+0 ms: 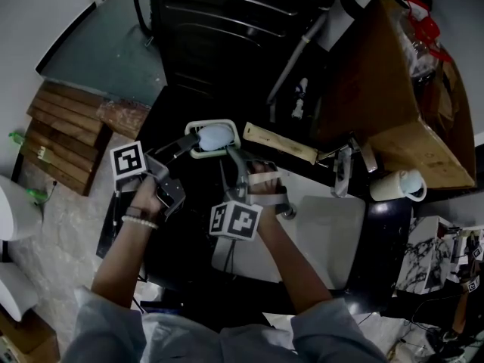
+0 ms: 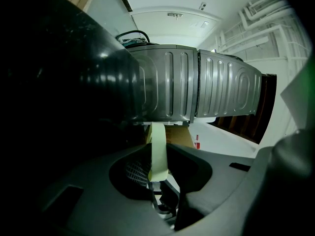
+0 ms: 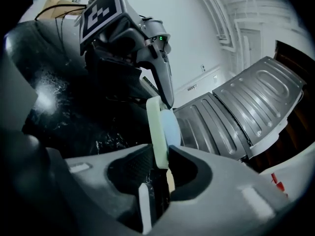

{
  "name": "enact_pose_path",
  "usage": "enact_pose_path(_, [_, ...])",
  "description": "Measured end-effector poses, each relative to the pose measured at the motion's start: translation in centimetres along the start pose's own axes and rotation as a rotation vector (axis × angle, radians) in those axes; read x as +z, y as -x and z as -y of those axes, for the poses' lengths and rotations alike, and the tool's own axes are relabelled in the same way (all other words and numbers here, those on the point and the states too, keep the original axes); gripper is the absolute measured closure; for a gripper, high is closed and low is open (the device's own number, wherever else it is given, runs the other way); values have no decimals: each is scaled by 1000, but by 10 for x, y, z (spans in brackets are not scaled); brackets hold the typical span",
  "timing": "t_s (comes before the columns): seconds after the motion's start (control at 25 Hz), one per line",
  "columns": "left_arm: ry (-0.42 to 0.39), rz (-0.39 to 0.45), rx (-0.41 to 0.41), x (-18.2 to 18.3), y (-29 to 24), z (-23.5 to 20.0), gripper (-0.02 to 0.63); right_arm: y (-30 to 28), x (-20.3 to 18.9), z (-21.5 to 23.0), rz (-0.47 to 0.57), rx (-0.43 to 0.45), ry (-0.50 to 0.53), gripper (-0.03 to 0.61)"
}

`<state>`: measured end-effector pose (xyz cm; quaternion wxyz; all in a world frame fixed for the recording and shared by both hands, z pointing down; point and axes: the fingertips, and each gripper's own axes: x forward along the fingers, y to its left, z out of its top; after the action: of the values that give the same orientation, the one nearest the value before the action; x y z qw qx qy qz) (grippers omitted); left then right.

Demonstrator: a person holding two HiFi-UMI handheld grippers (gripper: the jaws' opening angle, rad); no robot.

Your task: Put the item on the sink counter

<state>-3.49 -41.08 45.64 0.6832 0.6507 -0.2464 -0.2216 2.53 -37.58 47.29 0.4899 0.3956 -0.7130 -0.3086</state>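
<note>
Left gripper [image 1: 192, 141], right gripper [image 1: 231, 154]: fingers clamped on soap dish [image 1: 212, 122] rim. Keep level, lower flat onto surface [image 1: 193, 203].

Two tools [image 1: 193, 138] [image 1: 231, 154], one soap dish [image 1: 227, 124], one faucet [image 1: 342, 169], one cardboard box [image 1: 393, 89]

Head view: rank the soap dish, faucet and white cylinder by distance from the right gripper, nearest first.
1. soap dish, held between the jaws of the right gripper.
2. faucet, off to the right.
3. white cylinder, farther right, past the faucet.
</note>
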Motion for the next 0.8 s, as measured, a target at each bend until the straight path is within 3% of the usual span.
enact_pose_path(0.32, [9,-6,6,2,1,-5,526,-4,1,-6,-20,-10,107,500])
enact_pose_path(0.6, [1,9,-43,3,-2,2,524,-5,0,-5,-75,2,84,503])
enact_pose_path(0.8, [-66,-1,-43,5,-3,7,449,-11,-1,-7,-128,25,73,503])
